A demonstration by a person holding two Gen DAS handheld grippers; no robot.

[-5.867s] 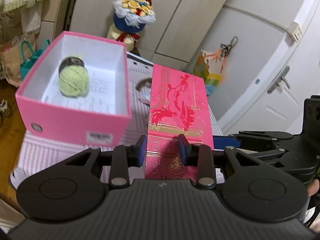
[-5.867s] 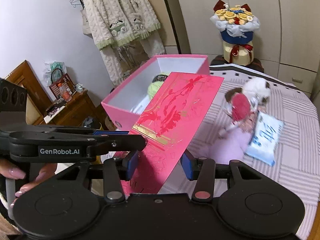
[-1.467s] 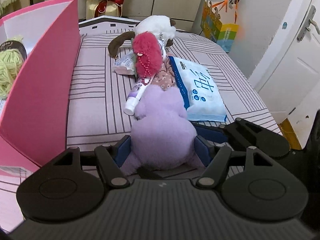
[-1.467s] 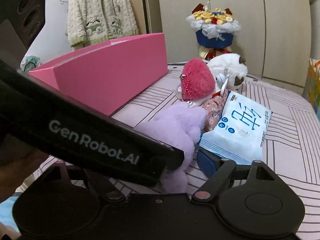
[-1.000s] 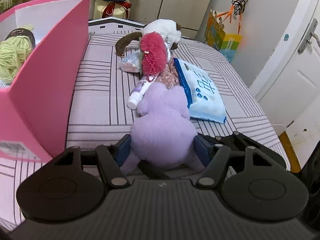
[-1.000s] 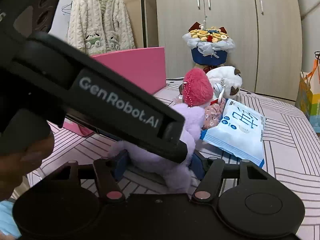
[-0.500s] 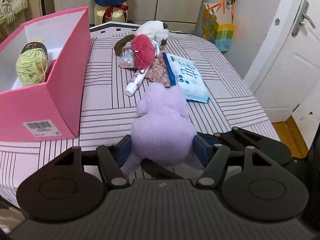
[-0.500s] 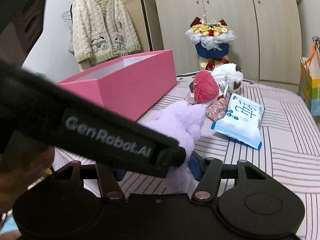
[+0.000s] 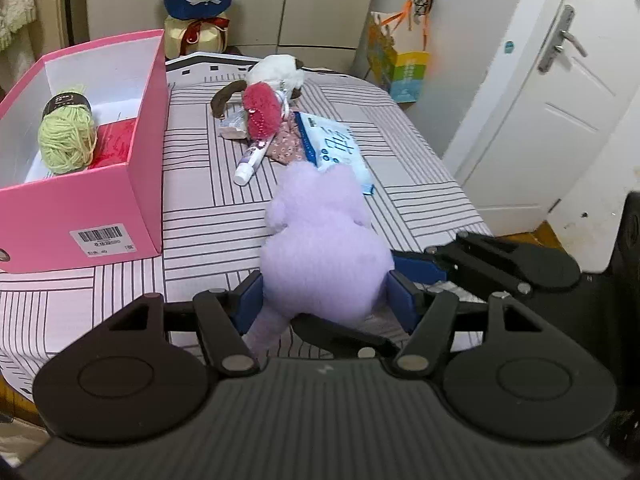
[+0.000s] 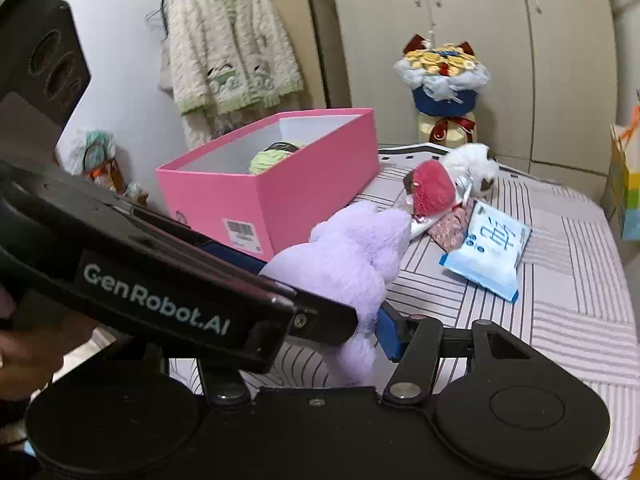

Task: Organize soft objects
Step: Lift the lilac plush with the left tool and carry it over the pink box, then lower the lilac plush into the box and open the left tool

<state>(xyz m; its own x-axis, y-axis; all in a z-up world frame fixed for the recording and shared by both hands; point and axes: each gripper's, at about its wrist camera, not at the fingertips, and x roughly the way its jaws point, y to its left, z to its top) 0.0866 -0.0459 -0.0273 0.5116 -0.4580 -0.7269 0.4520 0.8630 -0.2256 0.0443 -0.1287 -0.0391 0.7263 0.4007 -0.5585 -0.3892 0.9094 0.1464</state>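
A purple plush toy (image 9: pixel 320 248) is held above the striped bed between both grippers. My left gripper (image 9: pixel 324 300) is shut on its rear. My right gripper (image 10: pixel 320 336) is shut on it from the right side; its left finger is hidden behind the left gripper's body. The toy also shows in the right wrist view (image 10: pixel 352 256). An open pink box (image 9: pixel 80 200) stands at the left with green yarn (image 9: pixel 68 140) inside. A red fluffy toy (image 9: pixel 262 110), a white and brown plush (image 9: pixel 276 74) and a blue wipes pack (image 9: pixel 332 148) lie further back.
A white tube (image 9: pixel 250 162) and a floral pouch (image 9: pixel 286 146) lie by the red toy. A flower bouquet (image 9: pixel 200 4) stands behind the bed. A white door (image 9: pixel 560 100) is at the right. A cardigan (image 10: pixel 228 52) hangs on the wall.
Both grippers have lifted the purple plush up and back from the pile. The box interior and more of the bed have come into view.
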